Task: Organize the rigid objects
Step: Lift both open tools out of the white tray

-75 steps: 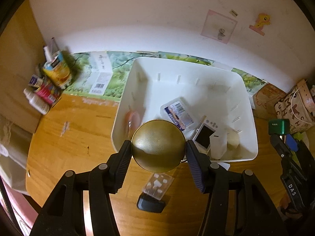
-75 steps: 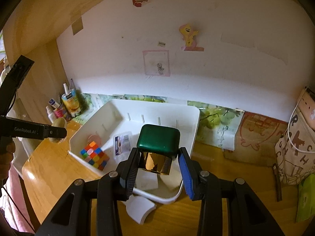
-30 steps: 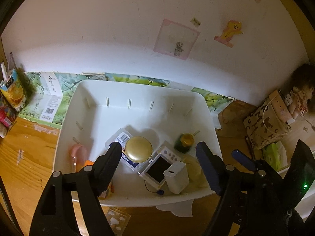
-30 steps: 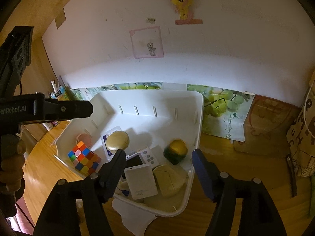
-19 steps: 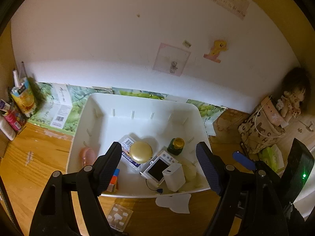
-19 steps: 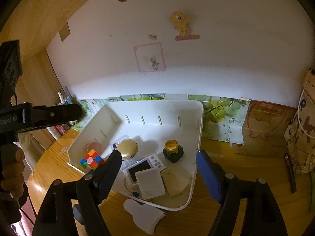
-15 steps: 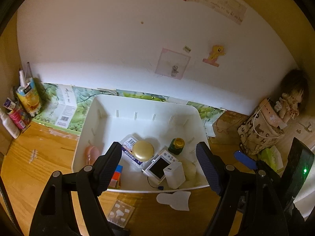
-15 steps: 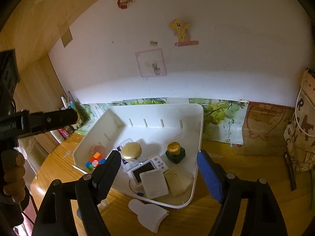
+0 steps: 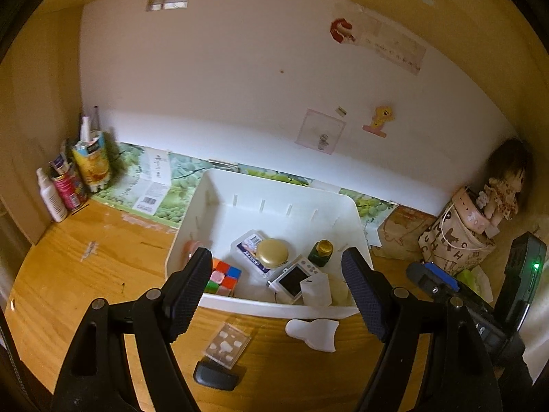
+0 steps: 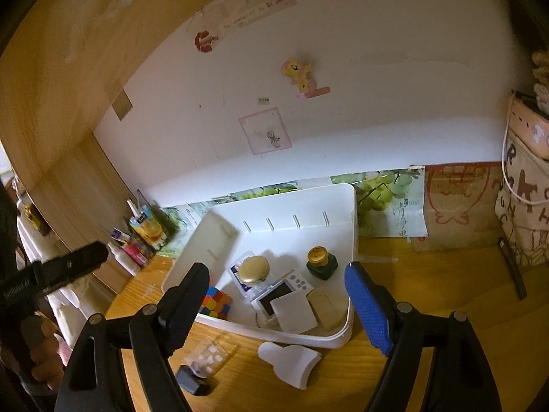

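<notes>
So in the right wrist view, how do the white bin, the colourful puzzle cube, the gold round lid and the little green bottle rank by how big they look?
Largest to smallest, as they look in the right wrist view:
1. White bin, by far.
2. Puzzle cube.
3. Gold round lid and green bottle: too alike to rank.
The cube lies nearer the camera, so its lead is unsure.

A pony sticker (image 10: 302,77) and a pink note (image 10: 265,130) on the white wall, bottles (image 9: 60,190) and a juice carton (image 9: 92,161) at the worktop's (image 9: 85,261) left corner, a doll (image 9: 504,185) on a lettered bag (image 9: 456,240) at right
</notes>
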### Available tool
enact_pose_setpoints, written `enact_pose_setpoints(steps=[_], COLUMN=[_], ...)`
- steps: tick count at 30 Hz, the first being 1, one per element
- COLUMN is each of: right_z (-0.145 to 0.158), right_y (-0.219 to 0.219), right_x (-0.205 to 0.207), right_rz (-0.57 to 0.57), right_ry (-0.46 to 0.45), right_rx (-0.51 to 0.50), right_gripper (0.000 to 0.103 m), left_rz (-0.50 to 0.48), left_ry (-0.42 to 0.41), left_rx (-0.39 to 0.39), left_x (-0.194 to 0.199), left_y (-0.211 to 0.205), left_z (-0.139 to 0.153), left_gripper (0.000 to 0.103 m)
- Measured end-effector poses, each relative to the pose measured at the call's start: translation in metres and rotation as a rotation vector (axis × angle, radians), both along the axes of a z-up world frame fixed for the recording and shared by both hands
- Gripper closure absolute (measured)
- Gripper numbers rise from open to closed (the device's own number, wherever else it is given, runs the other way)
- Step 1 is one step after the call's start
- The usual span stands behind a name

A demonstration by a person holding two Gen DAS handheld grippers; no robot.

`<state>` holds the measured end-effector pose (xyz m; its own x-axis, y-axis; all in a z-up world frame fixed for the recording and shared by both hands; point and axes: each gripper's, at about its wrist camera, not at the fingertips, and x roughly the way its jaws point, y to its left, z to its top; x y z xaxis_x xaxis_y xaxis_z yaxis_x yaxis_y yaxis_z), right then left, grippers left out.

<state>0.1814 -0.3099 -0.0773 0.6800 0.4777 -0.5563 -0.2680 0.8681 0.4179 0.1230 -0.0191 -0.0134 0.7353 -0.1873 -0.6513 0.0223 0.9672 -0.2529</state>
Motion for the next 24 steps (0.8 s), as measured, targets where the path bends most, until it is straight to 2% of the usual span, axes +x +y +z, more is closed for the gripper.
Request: enact_pose_setpoints(steps=[5,10,16,24], right_z=[0.003,-0.002,-0.021,-0.036], right_y=[-0.006,-0.005,0.001,0.007], right_x=[-0.008,-0.018,-0.035,-0.051], right_rz=[-0.002,0.027,0.083,0.129], right_ry=[0.011,0.034,0.088,0.124], right_rx=[0.04,0.036,0.025,0.009], right_gripper=[0.021,0.021,0.021,0.021], left_rz=[0.05,0.106,0.168,0.195], left_ry=[-0.021,-0.022,-0.002,0.042], left_rx=[-0.004,-0.008,-0.006,0.016], left_x=[-0.023,-0.043,-0.066,-0.09], left_y=[0.009,0.018,0.024,0.028], left_z=[0.002,-0.001,-0.009,-0.025], left_gripper=[0.022,0.022,0.022,0.022])
